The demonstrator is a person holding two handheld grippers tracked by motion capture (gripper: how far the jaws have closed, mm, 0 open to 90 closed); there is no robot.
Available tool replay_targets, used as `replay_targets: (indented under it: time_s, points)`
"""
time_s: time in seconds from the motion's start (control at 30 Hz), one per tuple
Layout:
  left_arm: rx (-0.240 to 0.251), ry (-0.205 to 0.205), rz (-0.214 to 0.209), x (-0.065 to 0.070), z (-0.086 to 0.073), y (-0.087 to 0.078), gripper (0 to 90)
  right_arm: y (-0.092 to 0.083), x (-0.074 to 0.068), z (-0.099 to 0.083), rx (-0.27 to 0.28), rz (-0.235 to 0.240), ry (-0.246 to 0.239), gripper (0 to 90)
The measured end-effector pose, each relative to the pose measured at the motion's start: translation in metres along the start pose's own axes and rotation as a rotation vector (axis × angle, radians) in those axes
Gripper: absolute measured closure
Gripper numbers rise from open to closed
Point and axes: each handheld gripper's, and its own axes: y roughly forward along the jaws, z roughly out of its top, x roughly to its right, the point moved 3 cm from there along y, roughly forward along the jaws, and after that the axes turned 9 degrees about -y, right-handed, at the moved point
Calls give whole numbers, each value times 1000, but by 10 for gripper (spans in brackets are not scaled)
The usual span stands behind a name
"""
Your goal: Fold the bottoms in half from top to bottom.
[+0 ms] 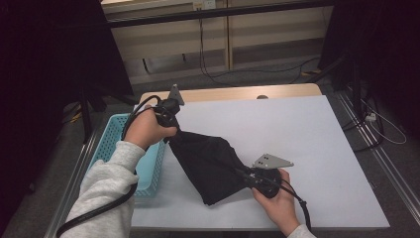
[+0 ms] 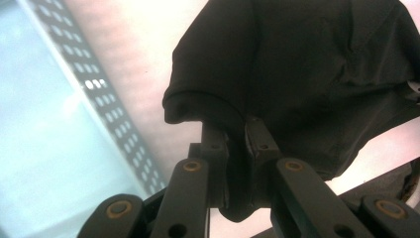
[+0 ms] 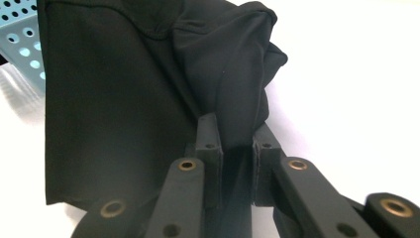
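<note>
Black cloth (image 1: 210, 161) hangs stretched between two hand-held tongs above a white surface (image 1: 317, 148), its far corner raised by the left hand (image 1: 146, 130) and its near corner held lower by the right hand (image 1: 277, 198). The slant of the fabric suggests it is being spread out or shaken flat, with each pinched corner serving as an anchor so the middle can drape open; the lower edge appears to brush or rest on the surface just in front of the person. A blue basket (image 1: 111, 144) sits at the left edge of the surface, beside the left sleeve, and may be where the cloth came from or is bound, though that cannot be told.

In the left gripper view, the left tongs (image 2: 237, 131) stand nearly together, clamped on a rolled hem of the cloth (image 2: 297, 69), which bulges above the tips and trails below between them. The perforated wall of the basket (image 2: 99, 94) runs past on the left of that view.

In the right gripper view, the right tongs (image 3: 236, 136) are likewise drawn close, gripping a bunched fold of the cloth (image 3: 129, 99), with the rest falling away to the left over the surface (image 3: 346, 74).
</note>
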Motion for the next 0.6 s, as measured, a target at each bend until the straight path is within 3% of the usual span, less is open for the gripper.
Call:
replay_targets:
  time_s: [0.37, 0.6]
  points:
    - [-10, 1, 19, -7, 1, -15, 819, 3, -4, 13, 48, 1, -2, 793]
    - [-45, 0, 34, -12, 2, -21, 819, 5, -6, 19, 60, 10, -9, 793]
